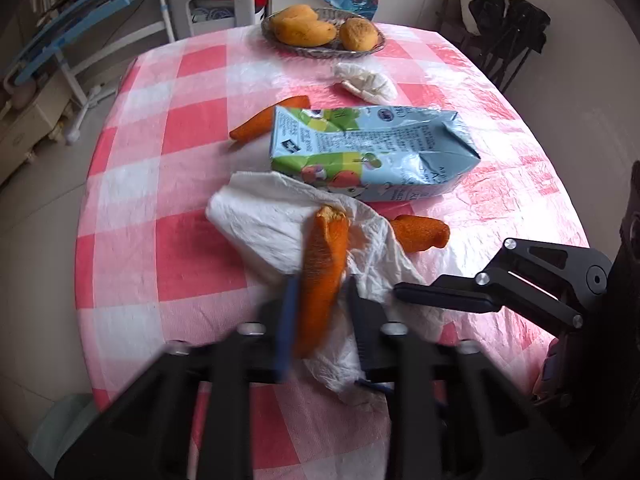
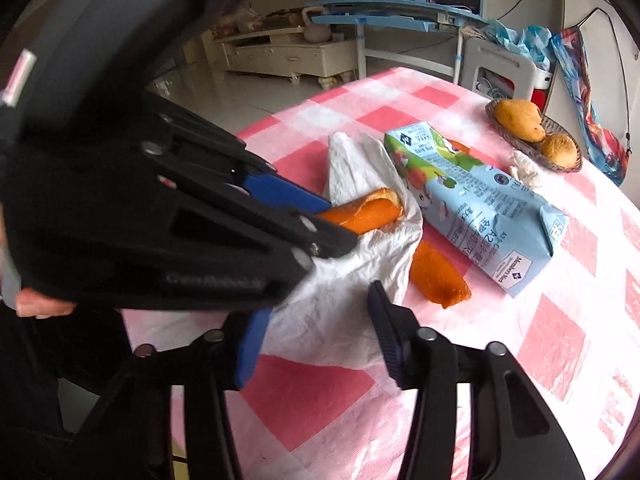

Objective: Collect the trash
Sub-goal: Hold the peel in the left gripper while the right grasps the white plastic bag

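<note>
My left gripper (image 1: 320,292) is shut on a long orange peel (image 1: 326,248), which stands up over a white paper napkin (image 1: 260,216). In the right wrist view the left gripper (image 2: 338,220) comes in from the upper left with the peel (image 2: 360,212) in its tips. My right gripper (image 2: 316,308) is open, straddling the napkin's (image 2: 360,184) near edge without pinching it. A crushed blue milk carton (image 1: 372,148) lies on its side behind the napkin. A second peel (image 1: 420,232) lies at the napkin's right, a third (image 1: 268,118) behind the carton.
A crumpled tissue (image 1: 366,80) lies near a wicker basket (image 1: 280,42) of mangoes at the far side of the round table (image 1: 192,248), which has a pink checked cloth. A stool (image 1: 212,4) and desk stand beyond the table.
</note>
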`<state>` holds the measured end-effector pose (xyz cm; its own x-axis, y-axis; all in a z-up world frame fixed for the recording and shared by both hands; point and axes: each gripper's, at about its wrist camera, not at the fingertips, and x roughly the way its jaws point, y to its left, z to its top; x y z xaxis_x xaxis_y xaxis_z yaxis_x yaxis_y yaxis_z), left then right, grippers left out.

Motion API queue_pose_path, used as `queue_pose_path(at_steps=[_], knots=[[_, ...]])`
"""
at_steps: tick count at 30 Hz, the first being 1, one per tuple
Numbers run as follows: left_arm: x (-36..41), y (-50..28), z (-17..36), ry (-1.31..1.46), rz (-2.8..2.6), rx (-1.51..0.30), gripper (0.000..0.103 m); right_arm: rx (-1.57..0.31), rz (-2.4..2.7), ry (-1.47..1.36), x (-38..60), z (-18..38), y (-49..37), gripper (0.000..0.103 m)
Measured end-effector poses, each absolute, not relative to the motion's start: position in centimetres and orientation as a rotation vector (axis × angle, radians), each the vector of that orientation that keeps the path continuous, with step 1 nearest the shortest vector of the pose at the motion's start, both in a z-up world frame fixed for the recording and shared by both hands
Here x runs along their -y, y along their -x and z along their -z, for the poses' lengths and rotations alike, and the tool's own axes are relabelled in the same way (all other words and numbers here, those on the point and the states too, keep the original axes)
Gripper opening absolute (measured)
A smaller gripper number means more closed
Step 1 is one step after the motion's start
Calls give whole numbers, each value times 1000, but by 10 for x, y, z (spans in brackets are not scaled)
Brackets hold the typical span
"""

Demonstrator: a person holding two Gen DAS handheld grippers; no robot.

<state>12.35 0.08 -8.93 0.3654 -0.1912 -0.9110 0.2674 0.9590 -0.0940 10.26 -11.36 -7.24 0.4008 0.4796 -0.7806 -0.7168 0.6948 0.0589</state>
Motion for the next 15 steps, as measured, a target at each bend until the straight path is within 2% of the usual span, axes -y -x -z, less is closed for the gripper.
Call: queue_pose_path(at_steps=[2,3,4,5,10,12,13,14,15], knots=[[-6,-123,83,-57,293,-1145,18,-868,-756,321,114,71,-106,32],[-13,-123,76,-39,277,-1127,17,-873,-754,318,116,70,-107,20],[-21,-124,71,-17,255,-1111,17,-881,-759,309,117,70,-108,13],[-30,-125,66,10,236,-1098,17,-890,-770,299,120,70,-108,10],[-77,-131,51,175,124,-1047,17,-824,-836,330,111,60,-96,10],[-83,-132,49,202,111,-1038,17,-820,-841,337,105,61,-94,25],[-83,-132,48,205,113,-1036,17,-821,-833,343,100,64,-94,54],[-81,-132,47,203,119,-1034,17,-807,-815,354,96,65,-93,67],[-79,-132,46,201,125,-1032,17,-799,-815,360,95,64,-93,75]])
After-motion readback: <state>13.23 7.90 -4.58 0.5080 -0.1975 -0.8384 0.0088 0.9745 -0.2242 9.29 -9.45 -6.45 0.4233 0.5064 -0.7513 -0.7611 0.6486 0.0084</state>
